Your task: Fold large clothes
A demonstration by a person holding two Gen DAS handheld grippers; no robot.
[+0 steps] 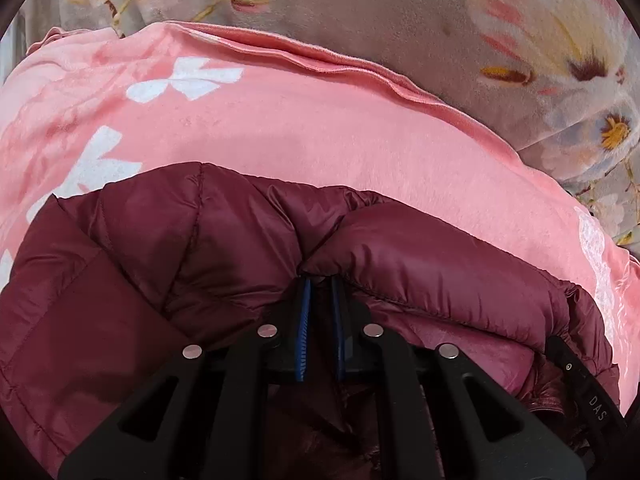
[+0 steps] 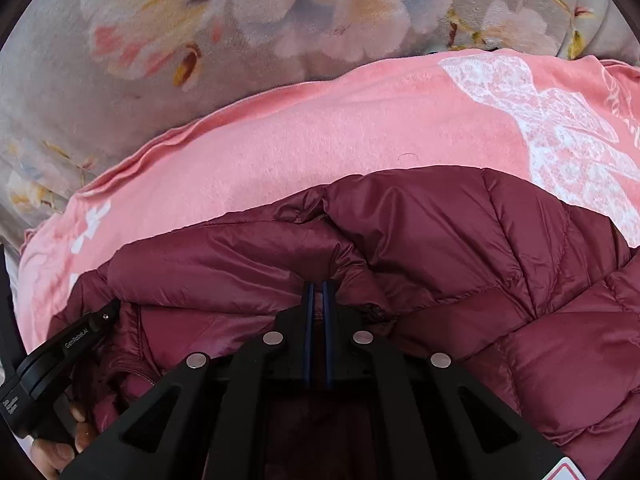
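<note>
Both tongs (image 1: 320, 280) (image 2: 319, 284) clamped on maroon jacket (image 1: 440, 264), edge crosswise

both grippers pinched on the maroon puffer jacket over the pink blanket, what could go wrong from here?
1. The left gripper and right gripper each pinch only a thin fold of the slick, puffy maroon jacket; the fabric could slip out mid-fold.
2. The jacket lies on a loose pink blanket with a rumpled edge; dragging may pull it along.
3. Both grippers work close together, so they might collide.
</note>
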